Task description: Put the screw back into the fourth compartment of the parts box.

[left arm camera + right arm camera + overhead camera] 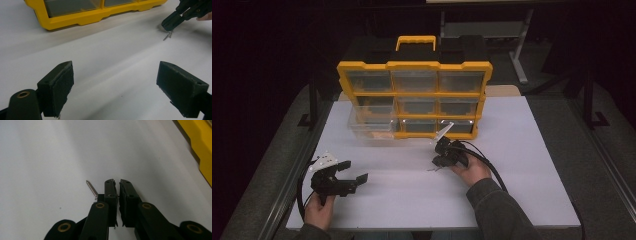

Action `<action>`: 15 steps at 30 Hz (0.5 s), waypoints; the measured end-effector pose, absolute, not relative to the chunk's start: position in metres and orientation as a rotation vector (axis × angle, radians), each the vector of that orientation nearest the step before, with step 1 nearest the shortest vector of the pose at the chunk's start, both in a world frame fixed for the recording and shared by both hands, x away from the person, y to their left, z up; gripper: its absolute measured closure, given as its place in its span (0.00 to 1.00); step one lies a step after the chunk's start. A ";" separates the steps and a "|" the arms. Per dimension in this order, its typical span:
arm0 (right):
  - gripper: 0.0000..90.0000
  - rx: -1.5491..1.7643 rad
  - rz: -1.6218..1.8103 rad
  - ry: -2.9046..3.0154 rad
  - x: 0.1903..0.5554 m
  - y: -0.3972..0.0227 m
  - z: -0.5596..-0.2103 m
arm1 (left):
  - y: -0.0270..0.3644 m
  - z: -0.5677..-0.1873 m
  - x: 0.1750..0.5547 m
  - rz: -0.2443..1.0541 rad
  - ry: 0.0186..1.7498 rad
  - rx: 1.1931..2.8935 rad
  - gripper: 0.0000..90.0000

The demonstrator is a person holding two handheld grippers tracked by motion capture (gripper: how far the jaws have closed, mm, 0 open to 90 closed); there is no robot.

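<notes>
A small silver screw (91, 189) lies on the white table (522, 165), just left of my right gripper (117, 185). Its jaws are pressed together on a second screw (171, 33), which hangs upright from the tips. In the high view the right gripper (435, 161) sits in front of the yellow drawer organizer (414, 95). My left gripper (353, 171) hovers near the table's front left, open wide with nothing between its pads (59, 86). It looks across at the right gripper (171, 23) and the loose screw (165, 37).
The organizer (82, 18) stands upright at the table's back, with a black top and yellow handle (415, 41). One clear drawer (371, 122) is pulled out at its lower left. Its yellow base (200, 145) lies to the right gripper's right. Cables (492, 165) trail from both grippers.
</notes>
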State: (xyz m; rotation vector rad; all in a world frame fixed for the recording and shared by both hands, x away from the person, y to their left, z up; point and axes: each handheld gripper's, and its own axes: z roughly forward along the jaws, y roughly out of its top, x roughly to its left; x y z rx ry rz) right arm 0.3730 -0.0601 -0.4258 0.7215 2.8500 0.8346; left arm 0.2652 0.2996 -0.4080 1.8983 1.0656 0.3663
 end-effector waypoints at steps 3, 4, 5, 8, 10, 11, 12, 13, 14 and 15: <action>0.93 0.719 0.839 2.842 0.372 -0.062 -0.422 | 0.300 -0.408 0.265 0.368 1.065 1.900 0.15; 0.93 0.719 0.839 2.842 0.372 -0.062 -0.422 | 0.300 -0.408 0.265 0.368 1.065 1.900 0.15; 0.93 0.716 0.844 2.833 0.372 -0.063 -0.420 | 0.300 -0.408 0.265 0.368 1.065 1.901 0.15; 0.93 0.721 0.859 2.820 0.370 -0.065 -0.414 | 0.300 -0.408 0.265 0.369 1.065 1.901 0.15; 0.93 0.716 0.869 2.819 0.370 -0.066 -0.413 | 0.299 -0.408 0.265 0.368 1.067 1.900 0.15; 0.93 0.722 0.877 2.817 0.370 -0.067 -0.412 | 0.299 -0.409 0.266 0.372 1.061 1.901 0.15; 0.93 0.719 0.872 2.819 0.370 -0.067 -0.411 | 0.299 -0.408 0.266 0.370 1.062 1.902 0.15; 0.93 0.712 0.863 2.825 0.370 -0.068 -0.411 | 0.299 -0.408 0.265 0.369 1.063 1.903 0.15; 0.93 0.712 0.863 2.825 0.370 -0.068 -0.411 | 0.299 -0.408 0.265 0.369 1.063 1.903 0.15; 0.93 0.711 0.870 2.831 0.370 -0.068 -0.409 | 0.299 -0.408 0.265 0.367 1.070 1.899 0.15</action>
